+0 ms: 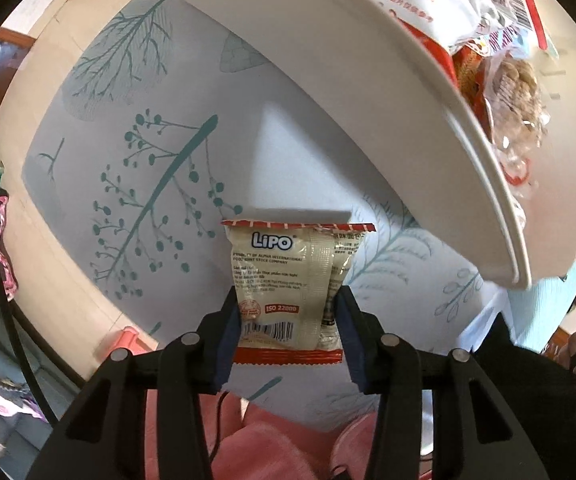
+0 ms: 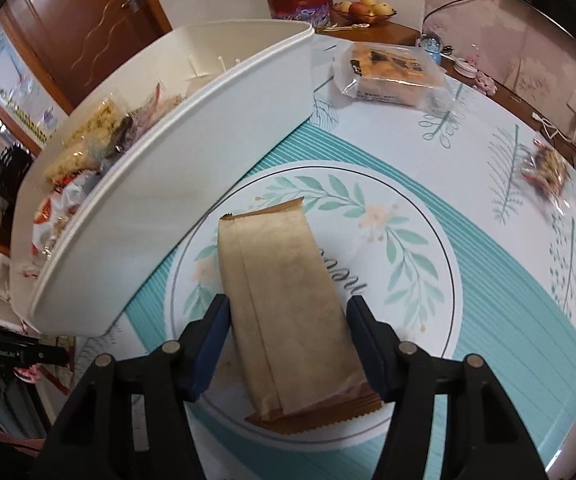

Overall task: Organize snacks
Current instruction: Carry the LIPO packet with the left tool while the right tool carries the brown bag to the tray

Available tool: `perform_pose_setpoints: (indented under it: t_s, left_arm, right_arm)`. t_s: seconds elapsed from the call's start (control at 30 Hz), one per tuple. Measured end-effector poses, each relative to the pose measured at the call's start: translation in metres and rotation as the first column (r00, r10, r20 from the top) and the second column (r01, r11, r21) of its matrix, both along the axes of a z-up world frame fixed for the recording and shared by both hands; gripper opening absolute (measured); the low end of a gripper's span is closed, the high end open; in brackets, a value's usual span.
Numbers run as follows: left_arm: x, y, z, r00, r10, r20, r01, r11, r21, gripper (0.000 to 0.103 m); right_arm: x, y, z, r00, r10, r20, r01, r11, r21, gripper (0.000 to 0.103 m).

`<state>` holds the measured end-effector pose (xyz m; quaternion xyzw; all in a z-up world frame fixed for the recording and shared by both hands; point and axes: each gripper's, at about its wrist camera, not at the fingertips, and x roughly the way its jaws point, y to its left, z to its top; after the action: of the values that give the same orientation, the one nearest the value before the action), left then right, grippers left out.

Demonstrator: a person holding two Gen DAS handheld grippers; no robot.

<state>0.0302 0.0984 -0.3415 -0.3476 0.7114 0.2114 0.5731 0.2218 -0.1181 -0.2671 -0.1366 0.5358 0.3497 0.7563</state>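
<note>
A cream Lipo snack packet (image 1: 288, 292) with red serrated ends sits at the lower centre of the left wrist view, upright, its printed back showing a barcode and an ISO 22000 mark. A white bin (image 1: 388, 128) sweeps across the upper right of that frame, with mixed snack packs (image 1: 504, 80) piled inside. In the right wrist view a long tan wrapper (image 2: 292, 312) with brown crimped ends lies at lower centre, tilted leftward. The same bin (image 2: 191, 184) fills the left half. A clear pack of orange biscuits (image 2: 392, 74) lies flat at upper centre; a small clear-wrapped snack (image 2: 546, 172) lies at the right edge, blurred.
</note>
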Motion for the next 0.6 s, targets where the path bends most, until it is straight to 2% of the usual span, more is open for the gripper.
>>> perform_pose_setpoints:
  t_s: [0.13, 0.4, 0.6]
  left_arm:
    - [0.001, 0.009, 0.019, 0.999, -0.035, 0.001, 0.035, 0.999, -0.002, 0.044]
    - [-0.004, 0.030, 0.056, 0.995, -0.100, 0.024, 0.100, 0.995, -0.006, 0.044]
    - [0.001, 0.053, 0.089, 0.975, -0.217, 0.057, 0.218, 0.976, -0.007, 0.044]
  right_arm:
    - [-0.009, -0.003, 0.009, 0.999, -0.039, 0.000, 0.039, 0.999, 0.018, 0.060]
    - [-0.031, -0.011, 0.049, 0.984, -0.177, 0.033, 0.174, 0.981, 0.087, 0.060]
    - [-0.056, -0.004, 0.079, 0.961, -0.272, 0.056, 0.261, 0.954, 0.150, 0.060]
